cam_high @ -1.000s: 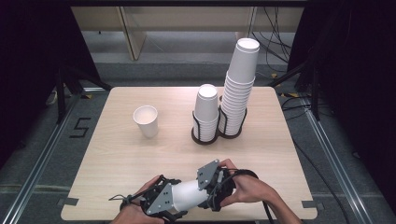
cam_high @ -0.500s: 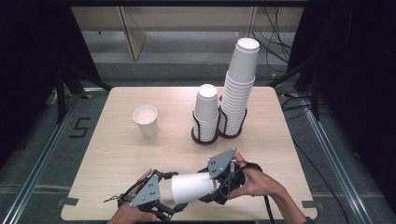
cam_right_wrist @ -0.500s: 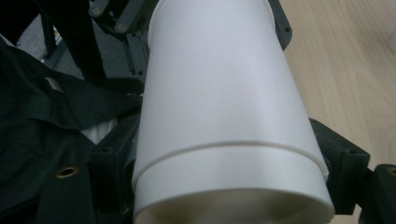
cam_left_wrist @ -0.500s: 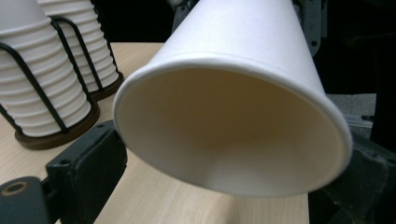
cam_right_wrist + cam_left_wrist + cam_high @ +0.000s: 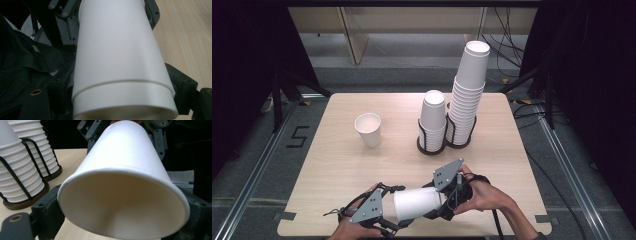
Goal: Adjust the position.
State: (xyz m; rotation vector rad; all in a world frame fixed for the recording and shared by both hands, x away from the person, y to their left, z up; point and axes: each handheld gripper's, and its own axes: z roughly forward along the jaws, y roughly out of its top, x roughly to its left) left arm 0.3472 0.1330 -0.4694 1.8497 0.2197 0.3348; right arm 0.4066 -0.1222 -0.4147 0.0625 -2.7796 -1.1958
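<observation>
Work in hand: we hold a short nest of white paper cups [image 5: 418, 204] on its side, between our two grippers, low over the near edge of the table [image 5: 337, 165]; the right gripper view shows a seam where one cup sits inside another, so we judge we are pulling them apart.

Left gripper [image 5: 384, 216]: its jaws stand either side of one end of the nest [image 5: 125, 195], close against the wall; we read it as clamped on that end.

Right gripper [image 5: 443, 199]: its jaws flank the other end of the nest [image 5: 122, 75] and appear closed on it as well.

Done so far: one single cup [image 5: 368, 129] already stands upright and alone on the table's left half, well apart from the rest.

Not yet done: the seam looks tight, so we judge the nest is not yet separated, and the freed cup has yet to be set down.

Supply left: two upside-down cup stacks remain in black wire holders at the far side, a short stack [image 5: 432, 120] and a tall stack [image 5: 468, 95] just beside it.

Progress: early, we judge, with most cups waiting.
</observation>
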